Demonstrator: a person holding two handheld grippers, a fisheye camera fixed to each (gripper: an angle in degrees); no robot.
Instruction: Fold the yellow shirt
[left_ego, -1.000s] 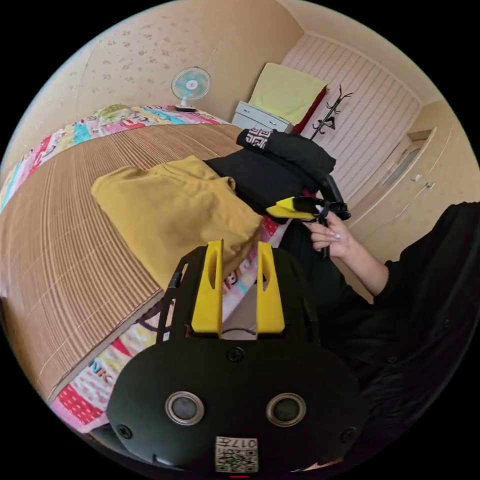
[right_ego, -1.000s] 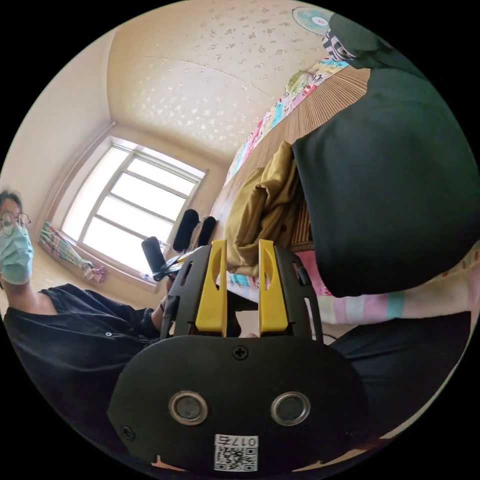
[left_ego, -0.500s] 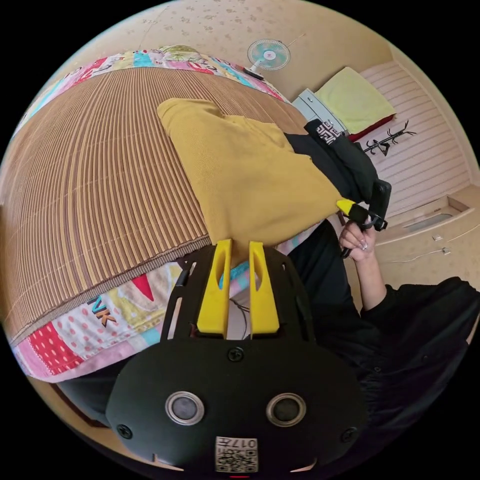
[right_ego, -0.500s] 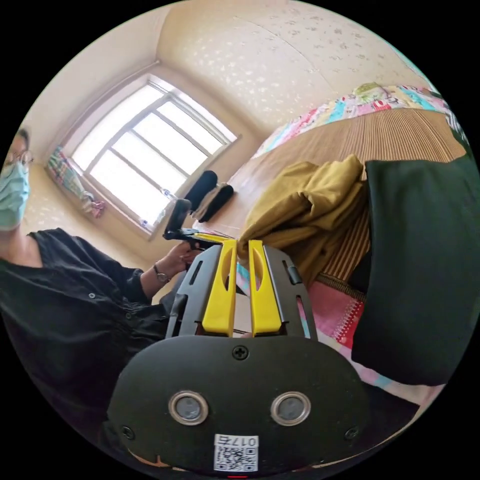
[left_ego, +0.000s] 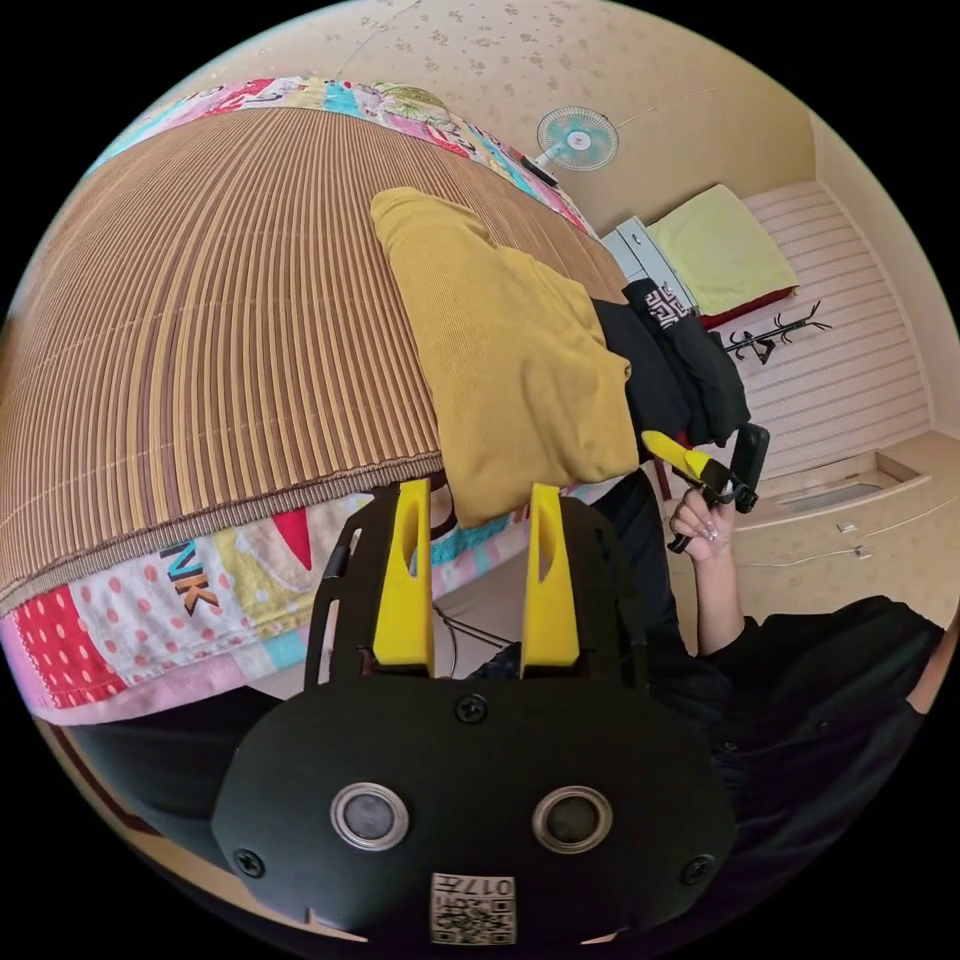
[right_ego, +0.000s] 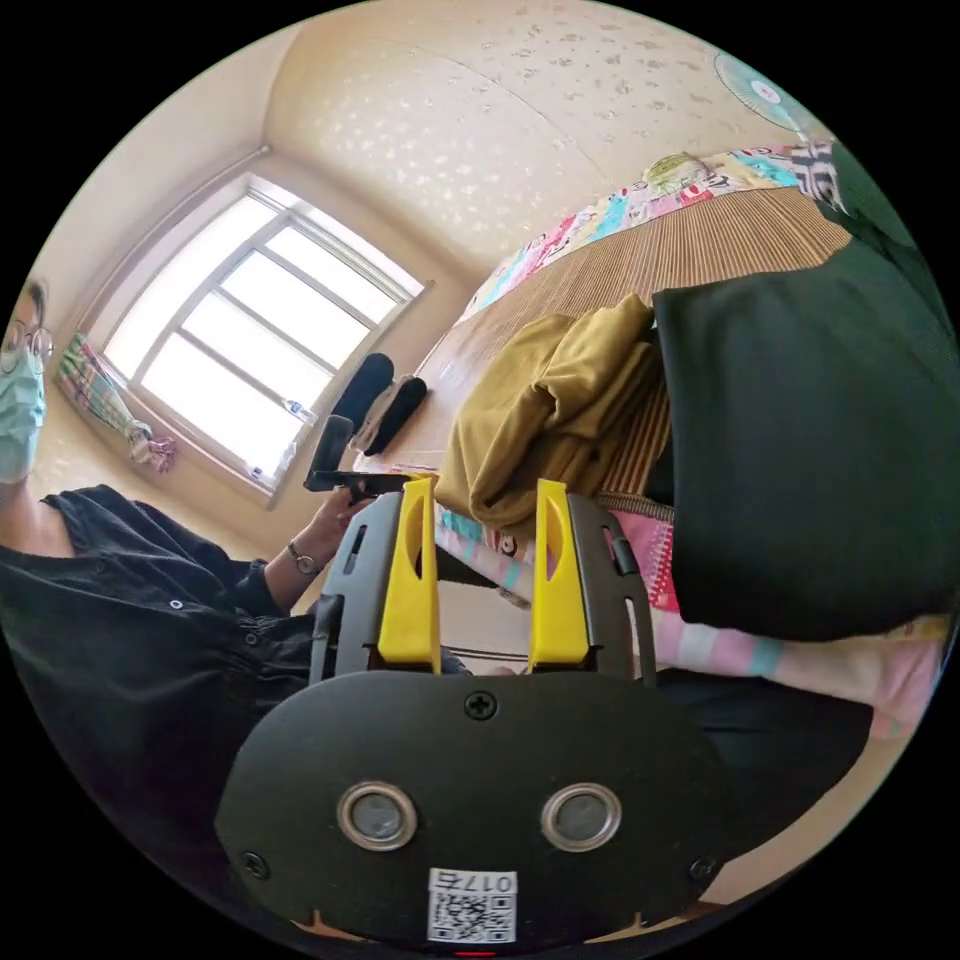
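Yellow shirt (left_ego: 510, 360) found lying on the ribbed bamboo mat (left_ego: 220, 320) of the bed, bunched into a loose oblong, near end drooping over the mat edge onto the patterned quilt (left_ego: 200, 600). Black garment (left_ego: 680, 370) noted just beside it, touching along one side; in the right gripper view same shirt (right_ego: 560, 400) seen in rumpled layers against the black garment (right_ego: 810, 440). Left tool (left_ego: 476, 515) held off the bed edge, jaws spread apart, nothing between them, tips close to the shirt's drooping end but not touching it. Right tool (right_ego: 489, 510) likewise released, jaws parted and empty, pointed toward the shirt's near corner; also picked out in the left gripper view (left_ego: 672, 453) in a hand (left_ego: 700, 515), close by the shirt's side corner, opening there too small to judge. Fan (left_ego: 577, 140) and small cabinet (left_ego: 640, 250) logged at the far wall, window (right_ego: 250, 330) behind the person. Step judged: approach before first grasp; shirt not yet spread, no tidy fold made. Next move judged to call for closing each tool on one layer of the near hem or corners, well apart, then pulling the shirt out flat on the mat, clear of the black garment, before any folding. Risk: pinching several layers at once.
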